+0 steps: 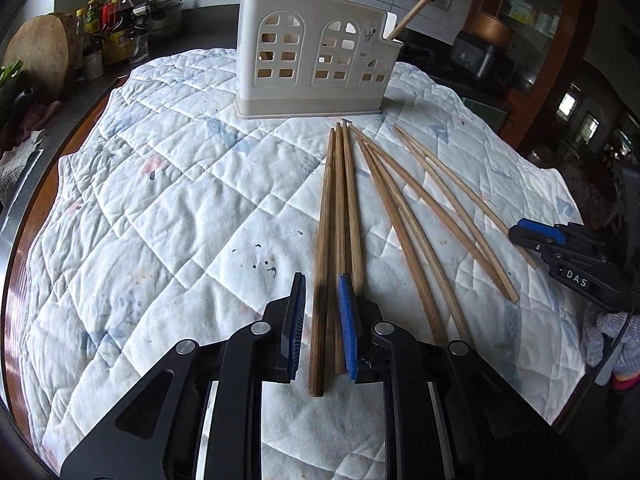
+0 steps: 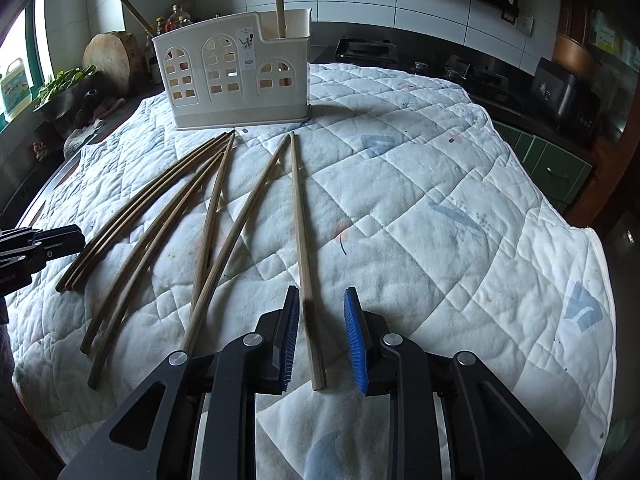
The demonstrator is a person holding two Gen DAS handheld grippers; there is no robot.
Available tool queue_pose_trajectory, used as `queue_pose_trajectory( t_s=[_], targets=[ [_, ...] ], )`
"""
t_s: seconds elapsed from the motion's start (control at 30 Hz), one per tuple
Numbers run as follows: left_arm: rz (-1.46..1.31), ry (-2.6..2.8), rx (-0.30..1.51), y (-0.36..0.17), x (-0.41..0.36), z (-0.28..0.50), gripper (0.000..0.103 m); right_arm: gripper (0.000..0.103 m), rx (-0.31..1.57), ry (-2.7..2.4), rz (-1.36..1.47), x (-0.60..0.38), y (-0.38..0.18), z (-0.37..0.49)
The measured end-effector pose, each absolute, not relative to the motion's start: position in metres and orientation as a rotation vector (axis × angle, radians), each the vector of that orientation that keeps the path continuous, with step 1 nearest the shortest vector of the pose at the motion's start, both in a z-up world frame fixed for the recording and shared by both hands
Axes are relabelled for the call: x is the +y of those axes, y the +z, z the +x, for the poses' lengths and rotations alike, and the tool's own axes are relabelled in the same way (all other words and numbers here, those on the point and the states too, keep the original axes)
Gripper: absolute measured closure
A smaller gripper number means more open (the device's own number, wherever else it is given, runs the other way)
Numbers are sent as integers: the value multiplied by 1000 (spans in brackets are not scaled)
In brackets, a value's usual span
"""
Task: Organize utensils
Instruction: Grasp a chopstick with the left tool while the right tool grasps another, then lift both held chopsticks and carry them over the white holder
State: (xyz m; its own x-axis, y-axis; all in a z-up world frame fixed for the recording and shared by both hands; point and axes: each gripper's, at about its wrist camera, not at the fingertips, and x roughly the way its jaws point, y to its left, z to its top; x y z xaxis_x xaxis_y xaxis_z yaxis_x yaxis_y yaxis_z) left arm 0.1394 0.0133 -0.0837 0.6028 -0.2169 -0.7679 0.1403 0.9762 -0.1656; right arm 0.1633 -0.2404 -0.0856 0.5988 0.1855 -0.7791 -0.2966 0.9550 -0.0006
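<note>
Several wooden chopsticks [image 1: 404, 216] lie fanned out on a white quilted cloth, tips toward a white plastic utensil holder [image 1: 316, 54] with arched cut-outs that has two sticks standing in it. My left gripper [image 1: 320, 284] is open, its jaws straddling the thick end of the leftmost dark chopstick [image 1: 324, 248]. In the right wrist view my right gripper [image 2: 322, 296] is open around the thick end of the rightmost chopstick [image 2: 301, 232]. The holder [image 2: 236, 72] stands at the back left there. The right gripper also shows in the left wrist view [image 1: 520, 236].
The quilted cloth [image 1: 160, 208] covers a round table. A counter at the left holds a wooden chopping block [image 1: 38, 52], sauce bottles [image 1: 112, 20] and a bowl of greens [image 2: 60, 84]. A stove [image 2: 366, 50] and a dark appliance [image 2: 564, 92] stand at the back right.
</note>
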Motion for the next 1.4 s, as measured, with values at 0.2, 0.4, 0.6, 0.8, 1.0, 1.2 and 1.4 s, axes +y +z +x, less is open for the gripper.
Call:
queue_pose_trajectory(
  t_s=[0.2, 0.4, 0.6, 0.8, 1.0, 1.2, 1.4],
  targets=[
    [-104, -199, 922, -92, 16, 145, 91, 87, 898, 283, -132, -240, -88, 165],
    [-105, -185, 934, -97, 14, 147, 91, 87, 904, 281, -138, -239, -90, 166],
    [-142, -174, 934, -98, 16, 148, 91, 87, 913, 279, -141, -238, -93, 169],
    [-145, -162, 929, -95, 14, 147, 96, 93, 899, 280, -132, -239, -91, 167],
    [-149, -181, 905, -86, 14, 143, 97, 94, 849, 284, -124, -241, -75, 158],
    [-150, -187, 858, -67, 18, 138, 97, 96, 765, 295, -114, -242, -43, 150],
    [-146, -200, 789, -38, 21, 132, 97, 96, 676, 322, -99, -239, -1, 147]
  ],
)
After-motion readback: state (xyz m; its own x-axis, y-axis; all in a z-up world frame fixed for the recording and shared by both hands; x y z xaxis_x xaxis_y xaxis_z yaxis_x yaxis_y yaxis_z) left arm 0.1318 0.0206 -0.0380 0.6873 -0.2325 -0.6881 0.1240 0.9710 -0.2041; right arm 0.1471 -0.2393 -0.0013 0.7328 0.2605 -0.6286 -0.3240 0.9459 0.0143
